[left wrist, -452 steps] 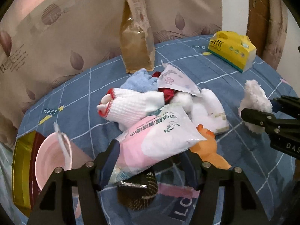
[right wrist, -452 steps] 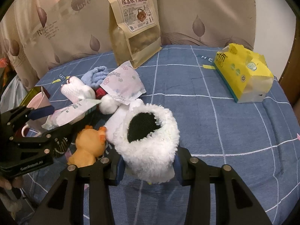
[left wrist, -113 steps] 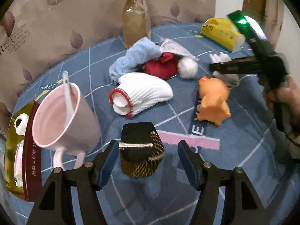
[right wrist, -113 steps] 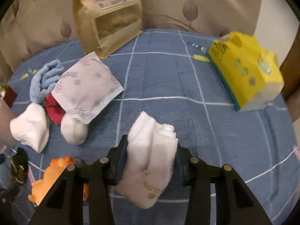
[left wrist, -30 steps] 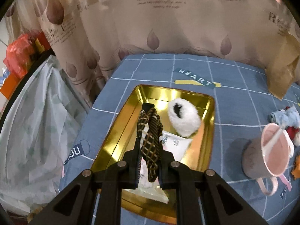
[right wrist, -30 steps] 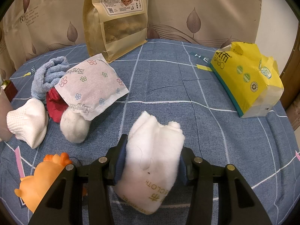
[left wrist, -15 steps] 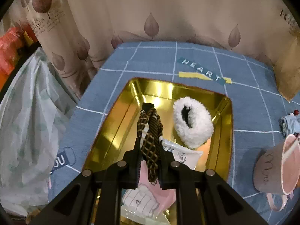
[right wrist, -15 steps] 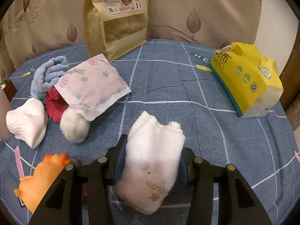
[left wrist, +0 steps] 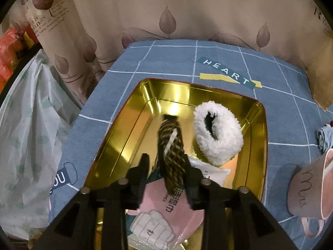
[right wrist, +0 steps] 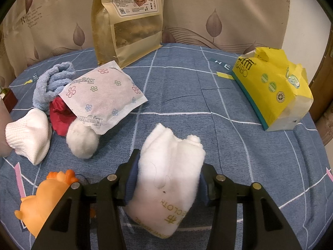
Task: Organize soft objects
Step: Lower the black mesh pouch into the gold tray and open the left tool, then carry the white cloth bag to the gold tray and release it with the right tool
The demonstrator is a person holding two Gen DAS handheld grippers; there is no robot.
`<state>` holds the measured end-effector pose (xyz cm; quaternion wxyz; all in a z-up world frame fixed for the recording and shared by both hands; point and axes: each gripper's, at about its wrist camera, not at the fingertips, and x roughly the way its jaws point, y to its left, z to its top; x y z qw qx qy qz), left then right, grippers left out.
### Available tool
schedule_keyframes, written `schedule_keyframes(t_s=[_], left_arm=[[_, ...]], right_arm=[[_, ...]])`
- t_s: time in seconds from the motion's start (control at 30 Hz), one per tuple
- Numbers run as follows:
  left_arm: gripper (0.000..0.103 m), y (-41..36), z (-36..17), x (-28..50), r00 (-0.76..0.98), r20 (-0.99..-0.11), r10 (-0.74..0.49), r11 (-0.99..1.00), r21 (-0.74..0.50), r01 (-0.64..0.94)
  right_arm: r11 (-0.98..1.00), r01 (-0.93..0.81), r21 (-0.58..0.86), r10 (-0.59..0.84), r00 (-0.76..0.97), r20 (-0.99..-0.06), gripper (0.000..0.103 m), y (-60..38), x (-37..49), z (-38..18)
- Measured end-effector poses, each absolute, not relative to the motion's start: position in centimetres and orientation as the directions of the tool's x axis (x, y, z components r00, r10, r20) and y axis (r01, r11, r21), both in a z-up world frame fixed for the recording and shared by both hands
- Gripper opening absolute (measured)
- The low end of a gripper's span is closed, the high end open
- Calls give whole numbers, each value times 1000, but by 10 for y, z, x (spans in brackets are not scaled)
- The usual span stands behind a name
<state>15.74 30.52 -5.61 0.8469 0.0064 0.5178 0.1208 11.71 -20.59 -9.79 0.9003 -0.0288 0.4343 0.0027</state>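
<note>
In the left wrist view my left gripper [left wrist: 167, 166] is open over a gold tray [left wrist: 261, 125]. A black-and-gold mesh pouch [left wrist: 171, 156] is blurred between the spread fingers, dropping free. The tray also holds a white fluffy ring [left wrist: 218, 132] and a pink-white tissue pack [left wrist: 164, 212]. In the right wrist view my right gripper [right wrist: 167, 173] is shut on a white cloth pack [right wrist: 168, 185] above the blue checked cloth. Left of it lie a white cotton ball [right wrist: 82, 142], a white knit sock [right wrist: 29, 138], a red cloth [right wrist: 60, 117], a blue towel [right wrist: 52, 83] and a flowered packet [right wrist: 102, 95].
An orange rubber toy [right wrist: 41, 200] lies at the lower left. A yellow tissue box [right wrist: 272, 87] sits right, a tall brown food bag [right wrist: 129, 20] at the back. A pink mug [left wrist: 310, 187] stands right of the tray. A plastic bag [left wrist: 27, 145] hangs off the table's left edge.
My left gripper has opened and let go of the mesh pouch, which is falling into the tray. The right gripper still holds the white cloth pack and has hardly moved.
</note>
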Motion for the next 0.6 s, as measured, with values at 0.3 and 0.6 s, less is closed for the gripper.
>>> schedule_keyframes(t_s=[0.3, 0.6], left_arm=[[53, 288, -30, 131, 515, -828, 220, 973, 150, -173], [55, 263, -27, 93, 579, -793, 191, 981, 138, -135]], right_arm=[[998, -30, -63, -31, 623, -782, 46, -210, 119, -96], [997, -29, -68, -36, 624, -781, 46, -207, 118, -96]])
